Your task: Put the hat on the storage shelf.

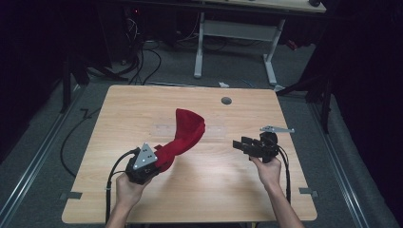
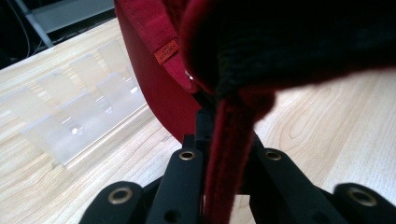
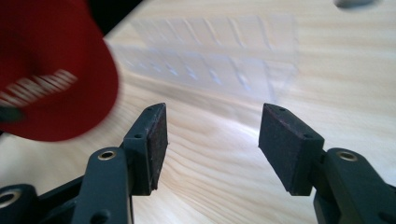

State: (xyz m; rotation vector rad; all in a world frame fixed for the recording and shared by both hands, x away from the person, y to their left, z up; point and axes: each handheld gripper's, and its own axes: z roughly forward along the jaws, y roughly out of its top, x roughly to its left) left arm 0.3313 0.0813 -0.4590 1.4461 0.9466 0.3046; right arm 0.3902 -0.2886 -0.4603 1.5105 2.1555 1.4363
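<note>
The left gripper (image 1: 151,160) has its jaws clamped on a fold of the soft red fabric cap (image 1: 186,133), the edge band running down between them in the left gripper view (image 2: 229,154). From that pinch the red cap rises off the bench, its crown lifted above the wooden bench top (image 1: 204,190) and leaning toward the clear plastic ridged rack (image 1: 187,129) that lies flat near the bench's middle. A small orange label (image 2: 166,51) shows on the cap's inner band.

The right gripper (image 1: 244,145) hangs to the right of the cap, well apart from it, its jaws spread wide with nothing between the pads (image 3: 158,140); in its own view the cap's brim (image 3: 56,88) sits to the left, the rack beyond.

To do this well, I judge the left hand should hold the cap steady and high enough that the loose side hangs free, while the right comes in level and closes on the brim's edge, not the slack crown, so the cap opens evenly without dragging across the rack.
</note>
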